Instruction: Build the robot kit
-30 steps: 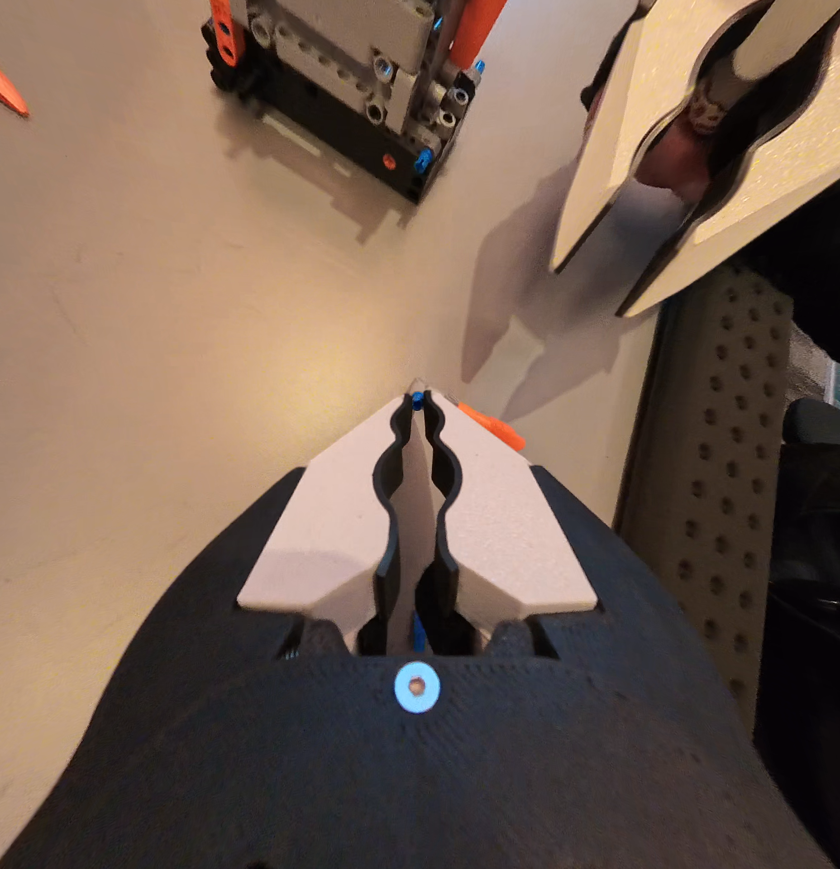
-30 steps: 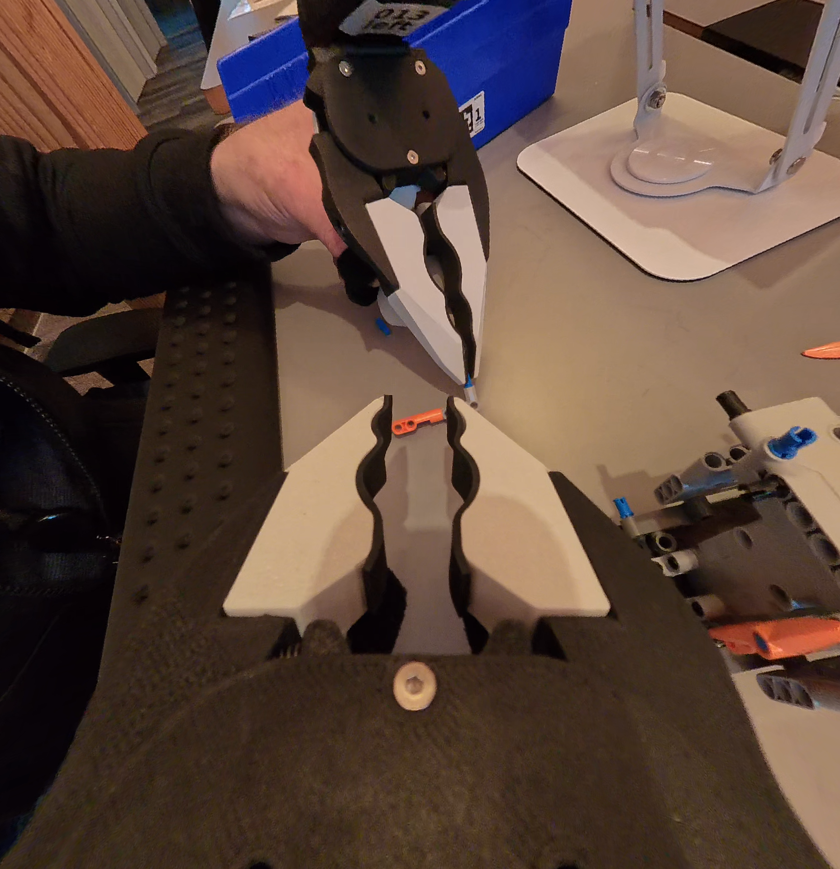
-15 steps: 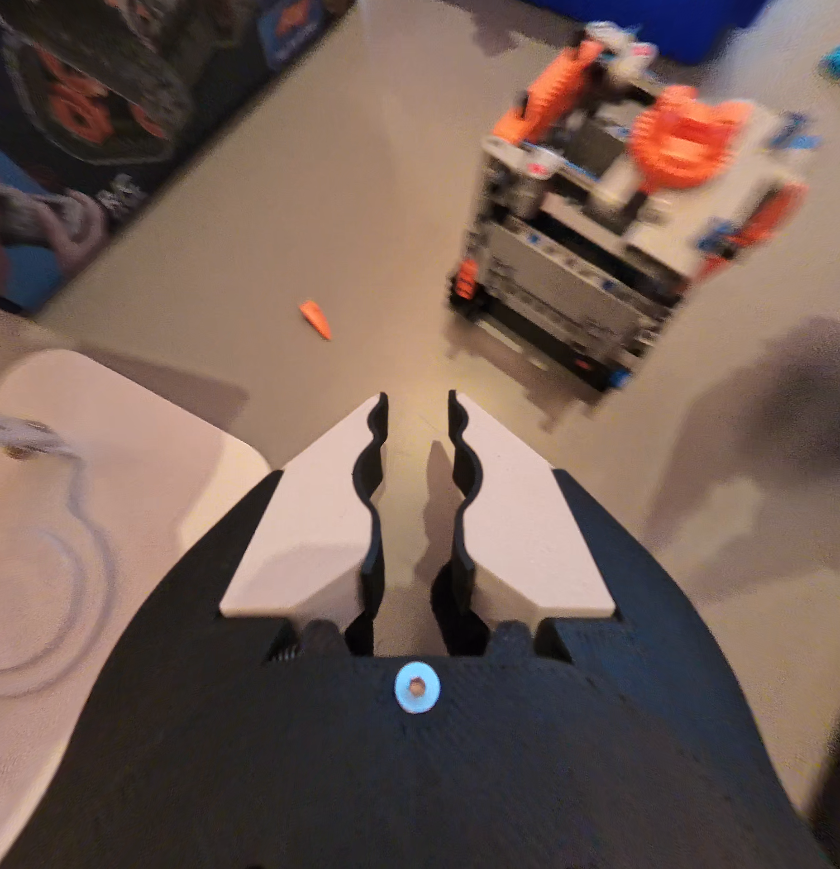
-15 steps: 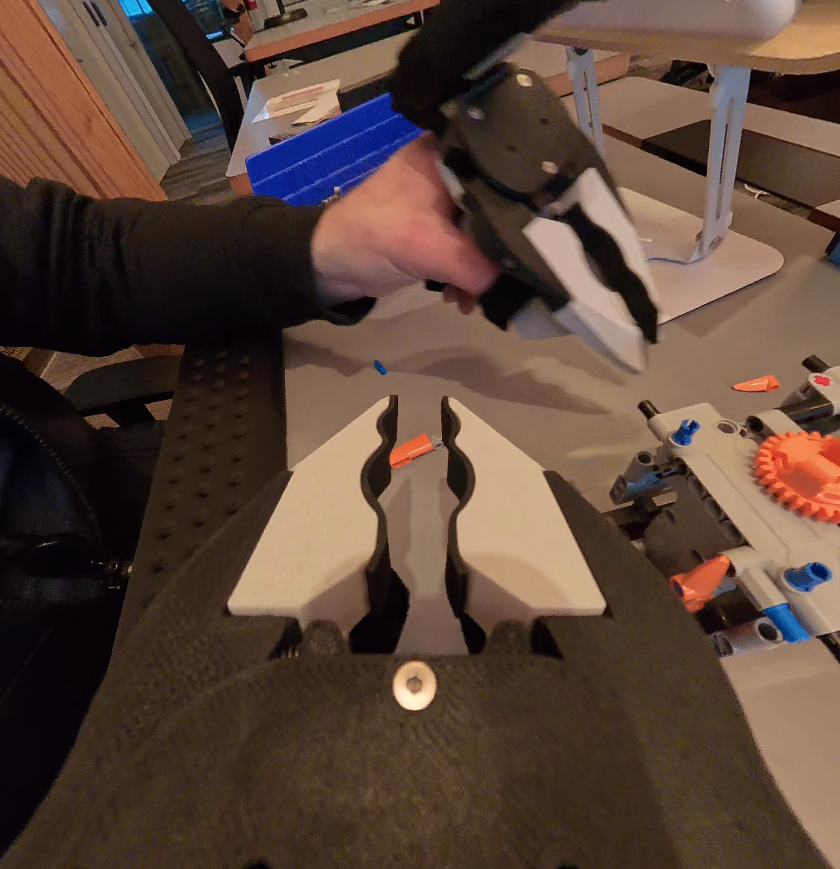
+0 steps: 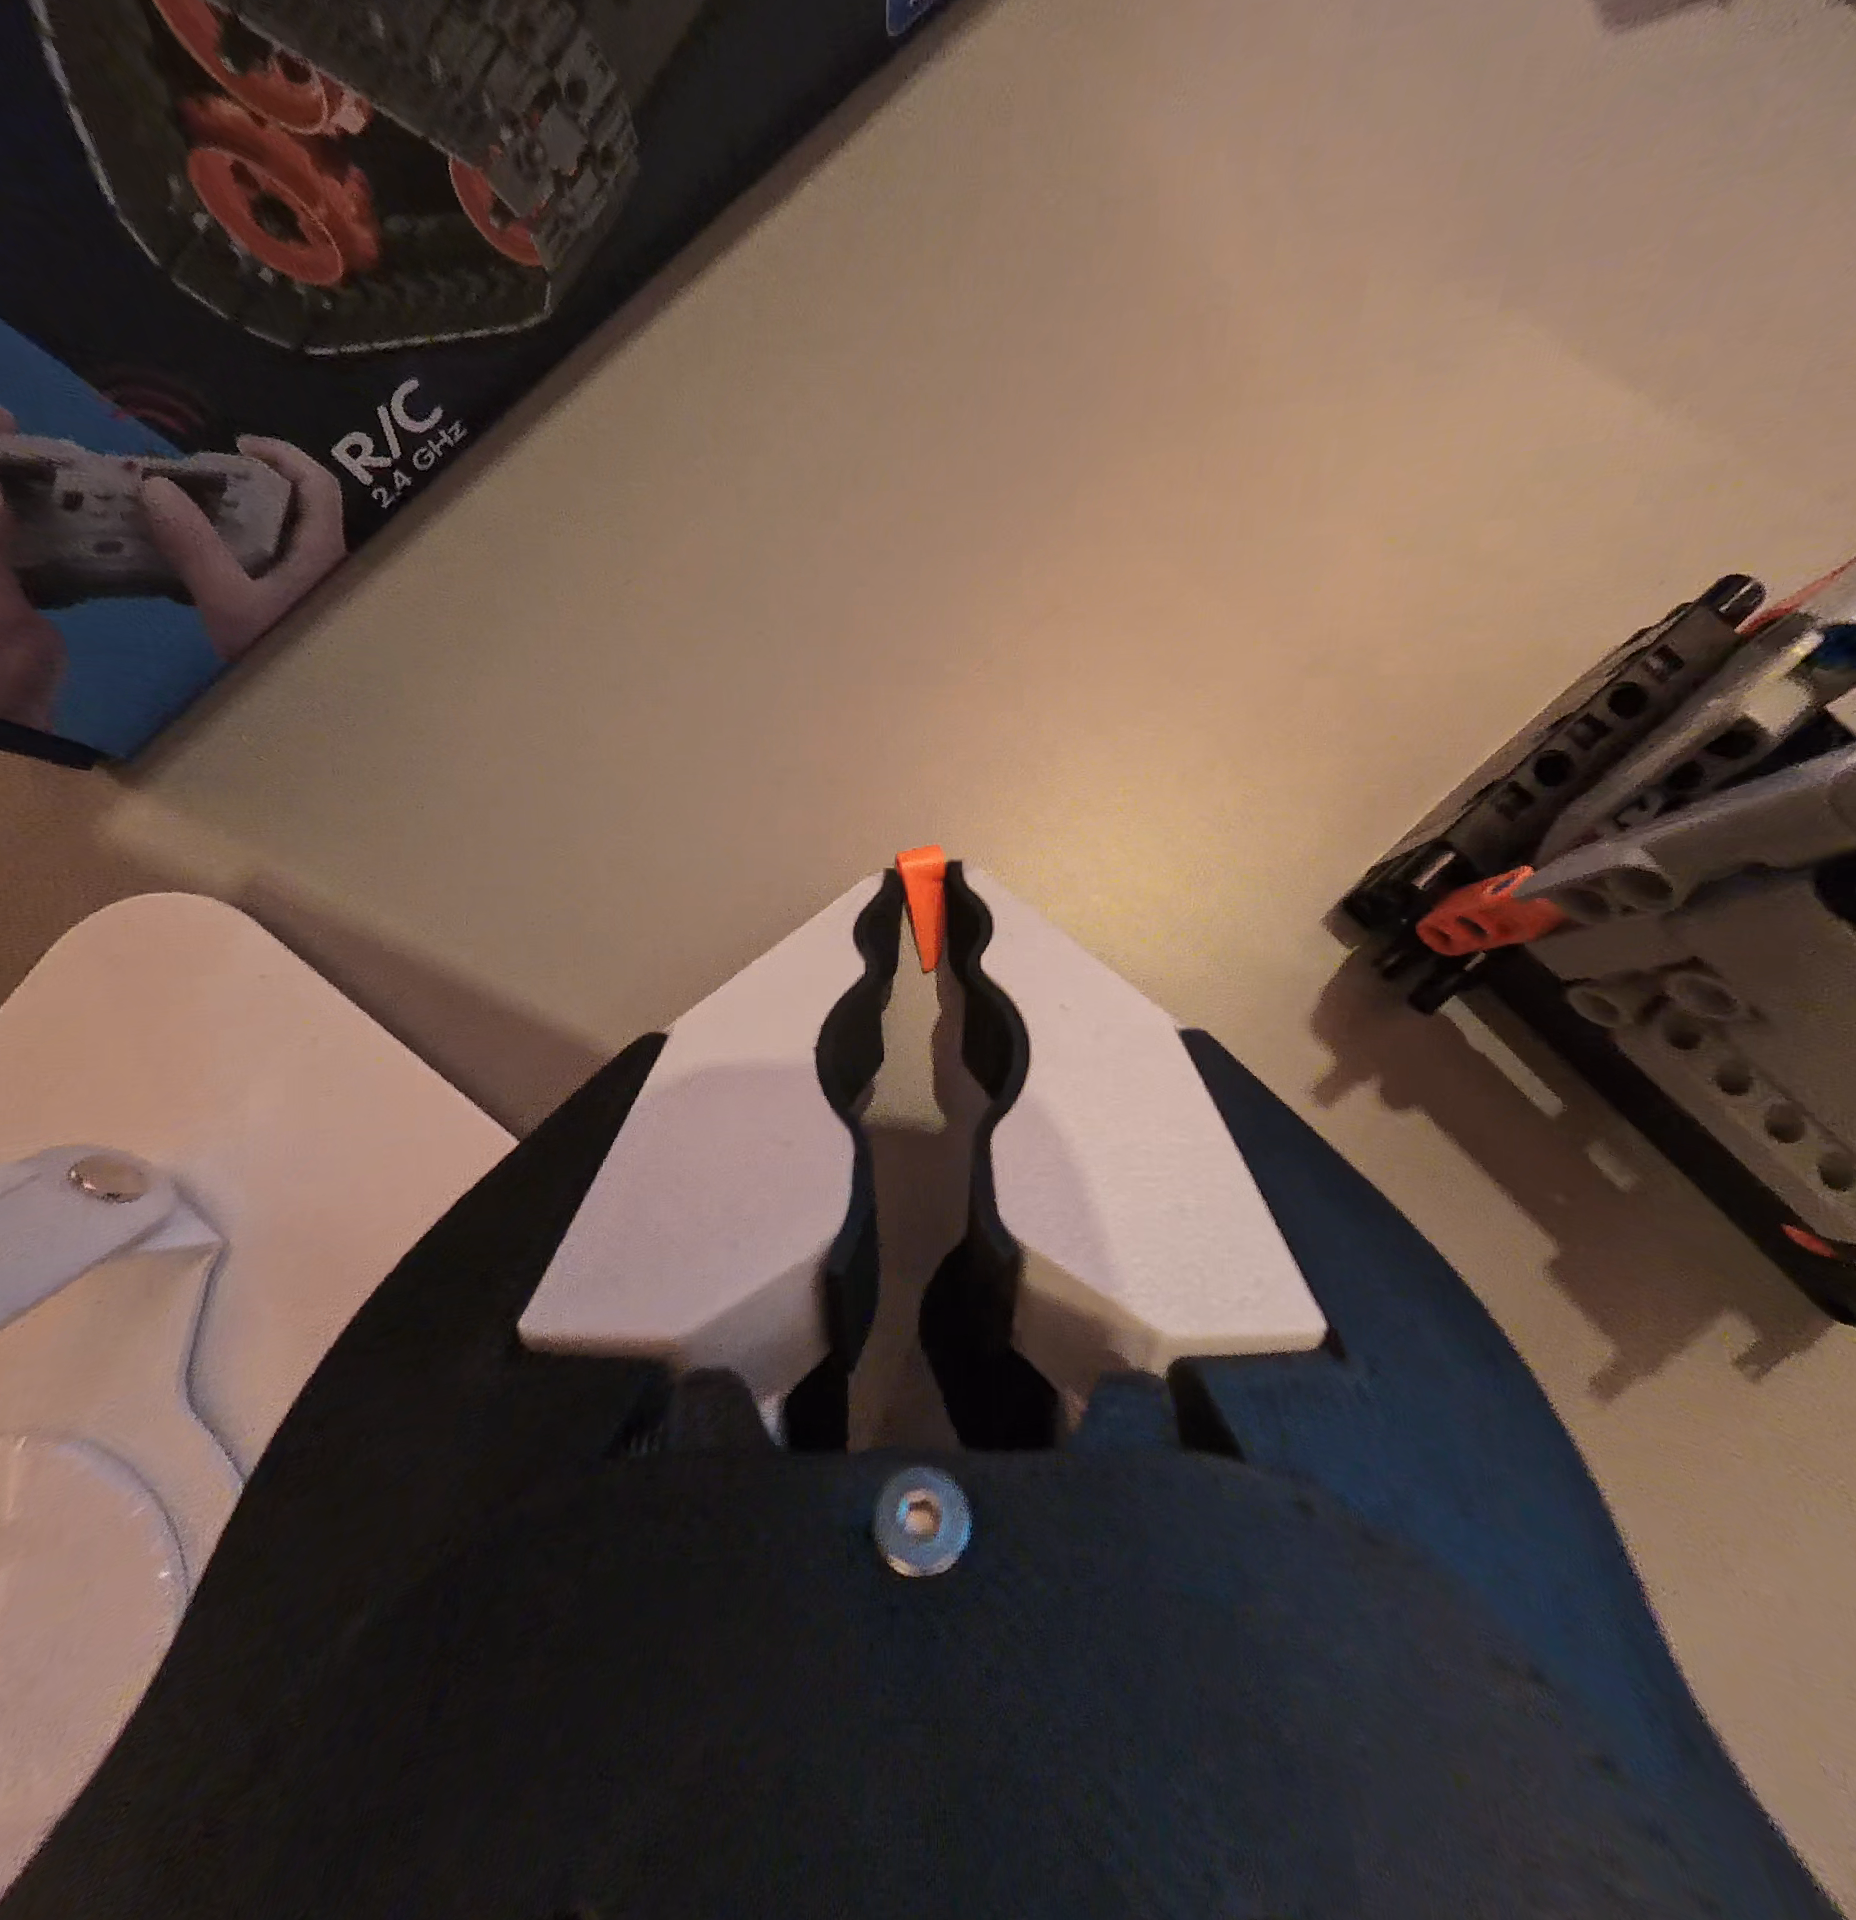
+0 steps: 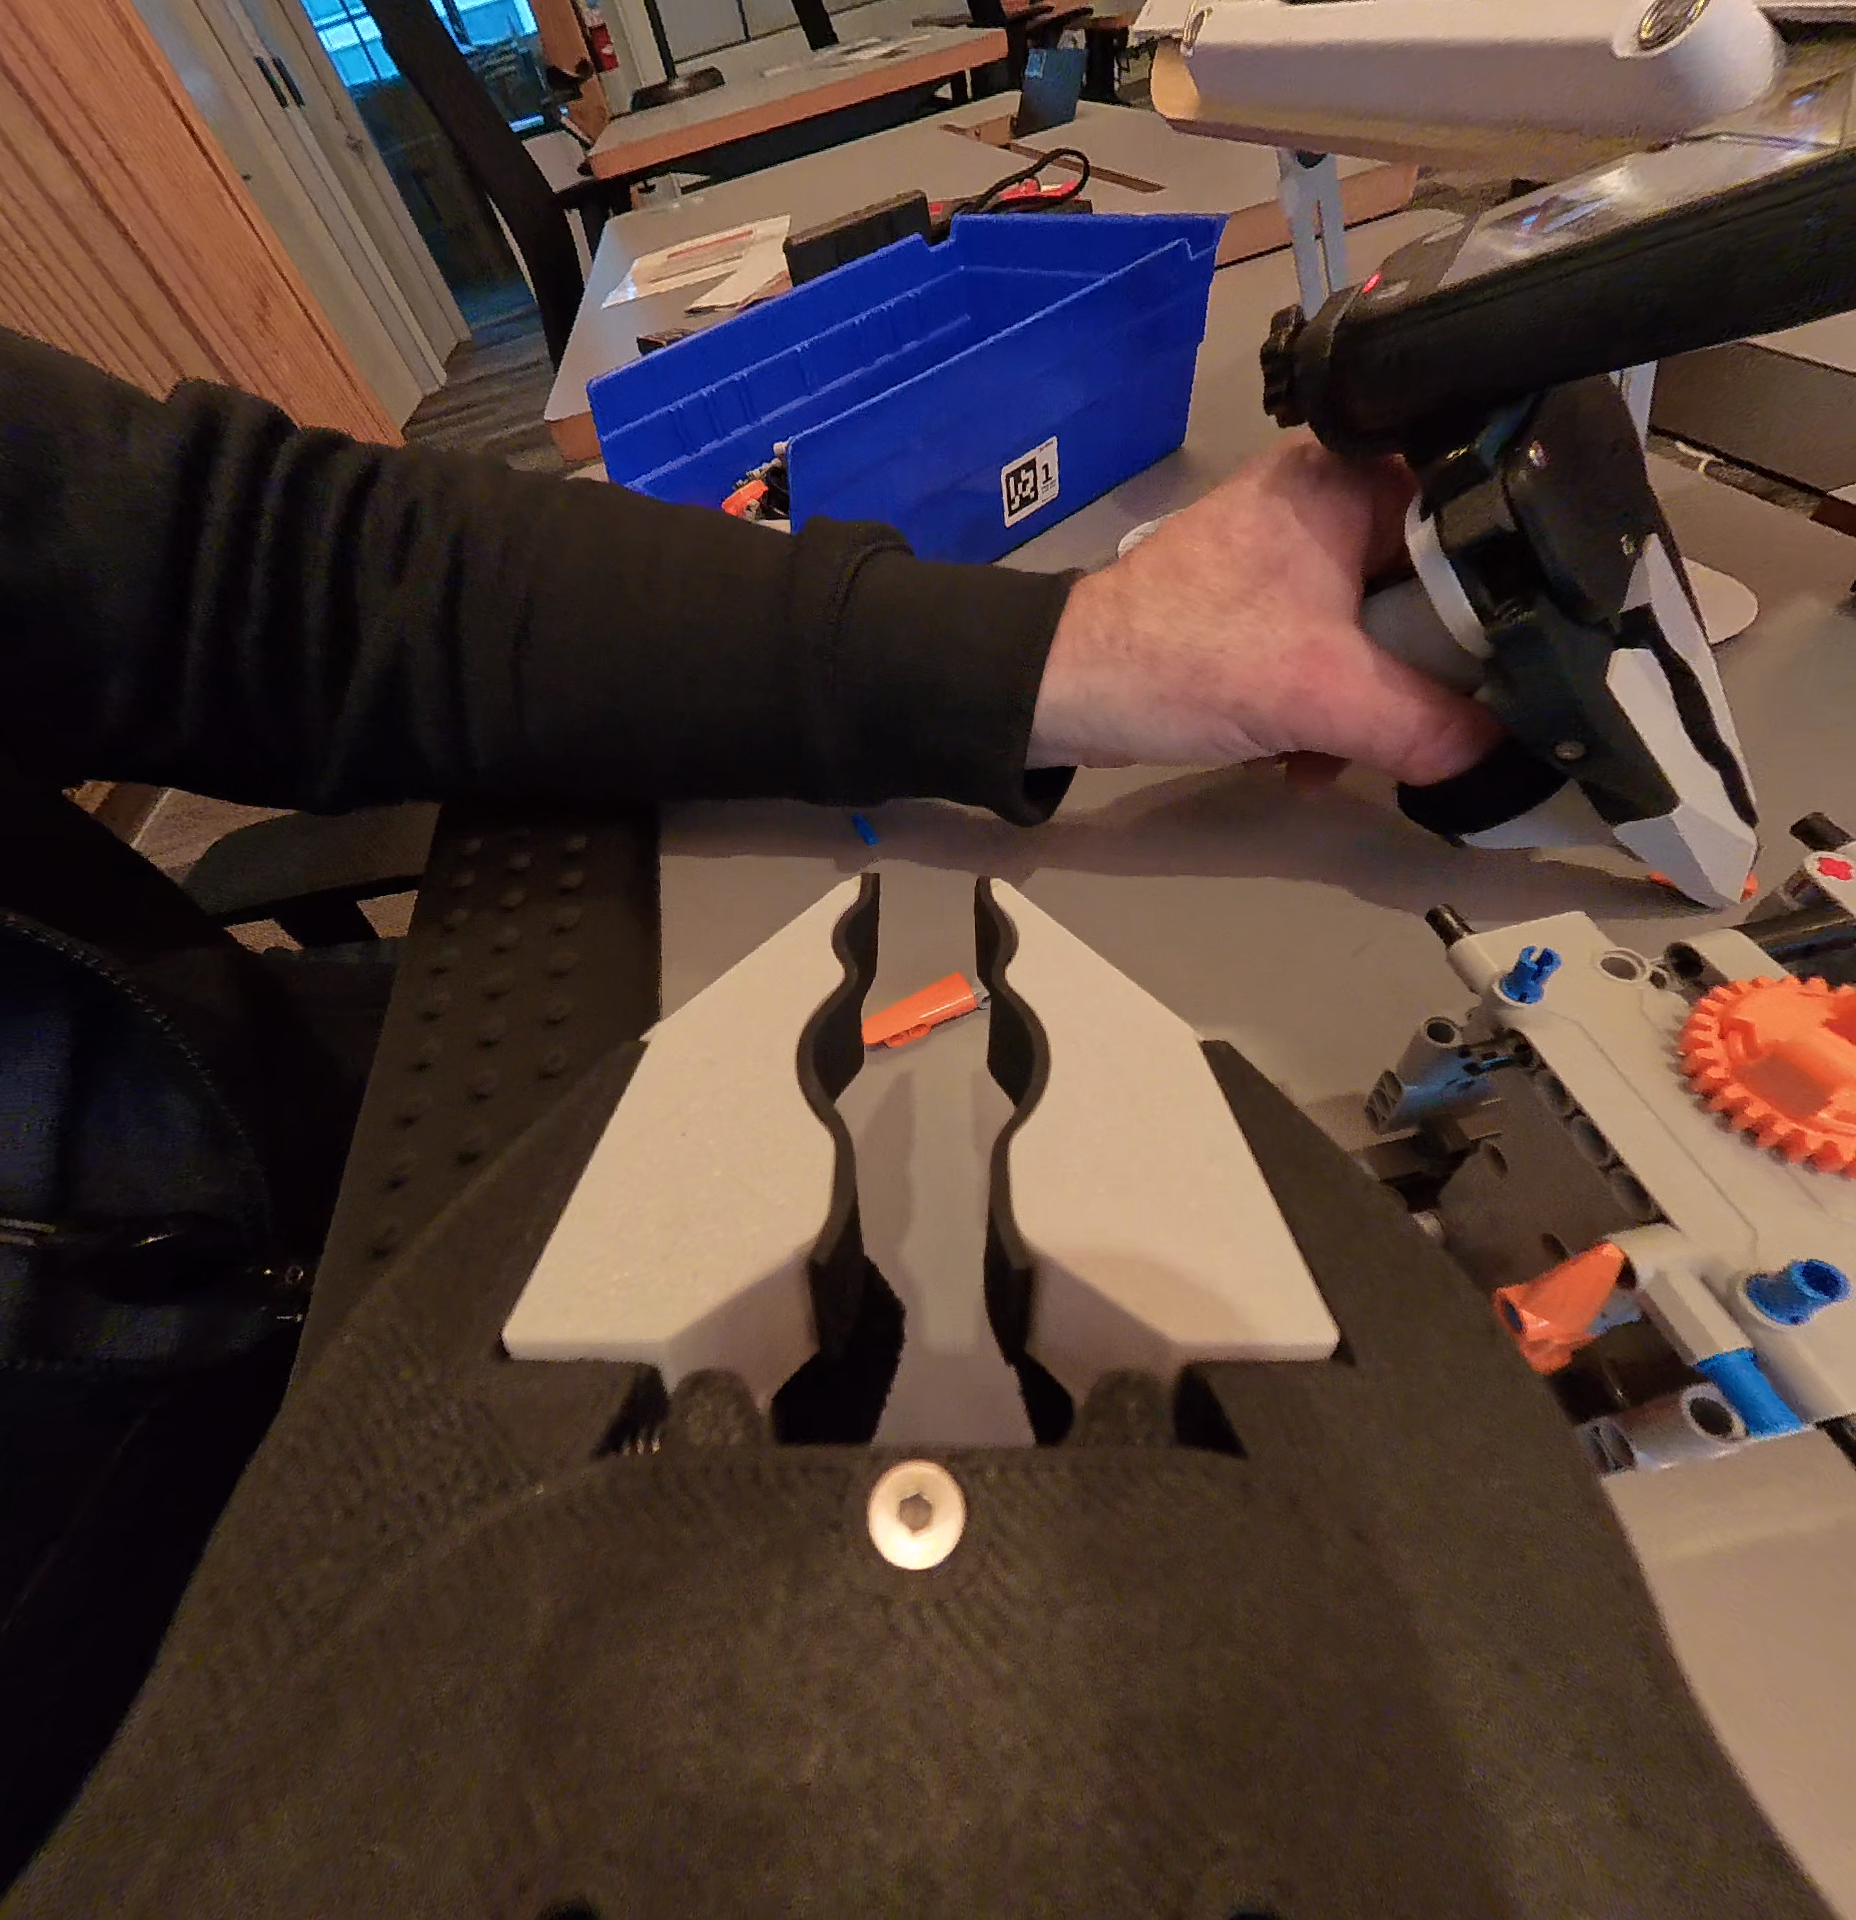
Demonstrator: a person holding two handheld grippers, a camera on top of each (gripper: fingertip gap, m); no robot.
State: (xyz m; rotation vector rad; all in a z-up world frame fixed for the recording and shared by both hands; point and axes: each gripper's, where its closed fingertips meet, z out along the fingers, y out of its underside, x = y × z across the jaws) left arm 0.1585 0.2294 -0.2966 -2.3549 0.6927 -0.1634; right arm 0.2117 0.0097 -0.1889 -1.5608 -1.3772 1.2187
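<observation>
Dim, warm indoor lighting. Soft shadows fall on the matte beige tabletop [image 5: 1111,468]. Wide-angle distortion bends the edges. Slight motion blur at the frame margins.

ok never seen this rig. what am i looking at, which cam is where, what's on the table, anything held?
No robot arm here: a person holds a two-finger gripper in each hand, and each gripper carries a wide-angle camera looking forward along its fingers.

The left wrist view shows the left gripper shut on a small orange wedge piece at its tips, low over the beige table. A printed toy box lies at far left, a white stand base near left, and a grey, black and orange brick model to the right.

The right wrist view shows the right gripper open and empty, above an orange pin piece on the table. Farther off, the person's hand grips the left gripper. A blue bin stands behind.
</observation>
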